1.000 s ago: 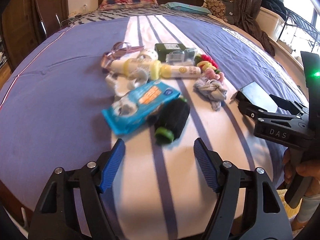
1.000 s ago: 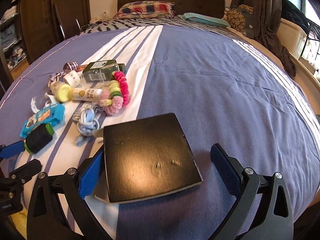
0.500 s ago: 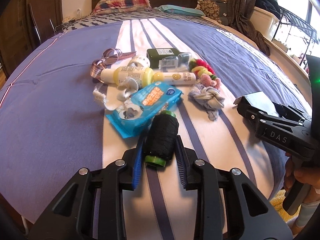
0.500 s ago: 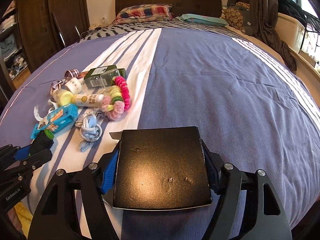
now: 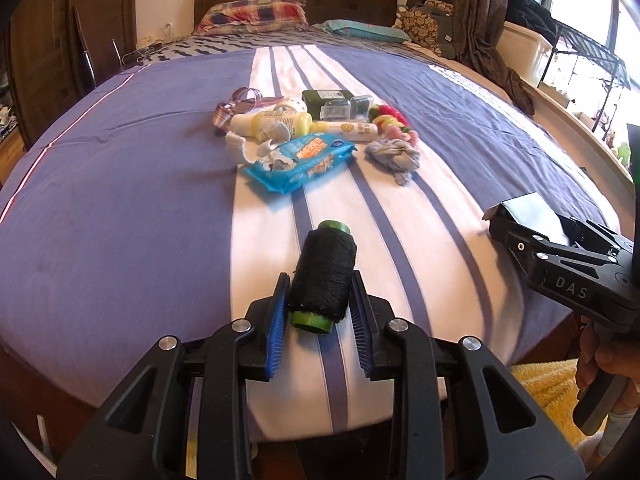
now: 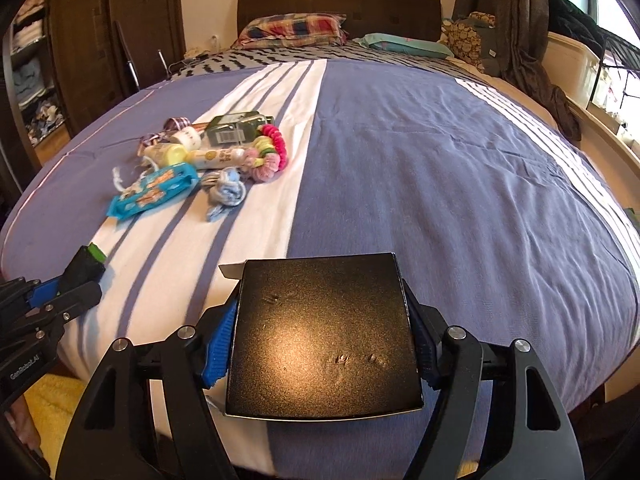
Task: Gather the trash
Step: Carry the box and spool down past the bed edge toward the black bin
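My left gripper (image 5: 322,312) is shut on a black thread spool (image 5: 325,276) with green ends, held near the bed's foot edge; the same spool (image 6: 85,264) shows at the left of the right wrist view. My right gripper (image 6: 320,340) is shut on a flat black box (image 6: 324,336), its blue pads pressing both sides. That box (image 5: 528,216) and the gripper around it appear at the right of the left wrist view. Farther up the bed lies a pile: a blue wipes packet (image 5: 302,162), a yellow bottle (image 5: 276,124), a white tube (image 5: 352,128).
A green box (image 5: 326,100), ribbon (image 5: 236,106), coloured hair ties (image 6: 270,152) and a knotted blue cloth (image 6: 226,192) lie in the pile. The bedspread (image 6: 440,160) is purple with white stripes. Pillows and a headboard stand far back. A yellow rug (image 5: 548,384) lies below the bed's foot.
Both grippers closed, the left on the spool and the right on the black box. Both then drew back toward the foot of the bed with their loads, away from the pile.
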`<state>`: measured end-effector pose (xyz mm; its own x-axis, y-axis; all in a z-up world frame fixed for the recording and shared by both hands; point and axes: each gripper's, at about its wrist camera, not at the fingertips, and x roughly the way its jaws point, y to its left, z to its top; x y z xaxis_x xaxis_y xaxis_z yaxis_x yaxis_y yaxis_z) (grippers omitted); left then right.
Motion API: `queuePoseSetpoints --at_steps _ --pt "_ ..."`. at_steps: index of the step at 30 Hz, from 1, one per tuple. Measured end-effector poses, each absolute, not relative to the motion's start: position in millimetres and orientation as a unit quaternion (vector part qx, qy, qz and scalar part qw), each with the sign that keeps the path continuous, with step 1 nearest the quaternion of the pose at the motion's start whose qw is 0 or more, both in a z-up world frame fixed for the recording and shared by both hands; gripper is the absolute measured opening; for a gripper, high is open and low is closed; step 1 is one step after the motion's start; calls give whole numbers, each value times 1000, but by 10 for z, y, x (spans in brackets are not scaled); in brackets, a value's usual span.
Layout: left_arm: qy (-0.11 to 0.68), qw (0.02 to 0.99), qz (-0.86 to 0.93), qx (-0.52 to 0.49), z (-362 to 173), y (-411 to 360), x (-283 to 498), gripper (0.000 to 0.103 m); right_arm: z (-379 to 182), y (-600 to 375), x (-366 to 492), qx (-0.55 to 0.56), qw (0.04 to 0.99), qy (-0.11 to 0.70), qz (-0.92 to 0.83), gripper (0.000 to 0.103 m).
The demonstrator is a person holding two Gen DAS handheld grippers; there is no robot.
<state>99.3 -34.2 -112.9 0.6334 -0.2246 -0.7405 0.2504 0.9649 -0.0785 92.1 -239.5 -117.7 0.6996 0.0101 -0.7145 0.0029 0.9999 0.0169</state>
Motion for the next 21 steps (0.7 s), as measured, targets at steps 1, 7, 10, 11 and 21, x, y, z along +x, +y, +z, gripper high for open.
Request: queuePoseSetpoints --at_steps 1,7,10,11,21 --pt "404 905 -131 17 -1100 -335 935 28 -1132 -2382 839 9 924 382 3 72" --pt "374 918 -133 22 -854 -293 560 28 -902 -2295 441 11 935 353 12 72" --pt "360 923 -132 20 -742 -265 385 28 -809 -2245 259 5 939 343 15 72" --pt "355 925 -131 19 -711 -253 317 28 -782 -2230 207 3 940 340 15 72" --pt "359 923 -134 18 -844 -178 -72 28 -801 -2133 -261 -5 939 341 40 72"
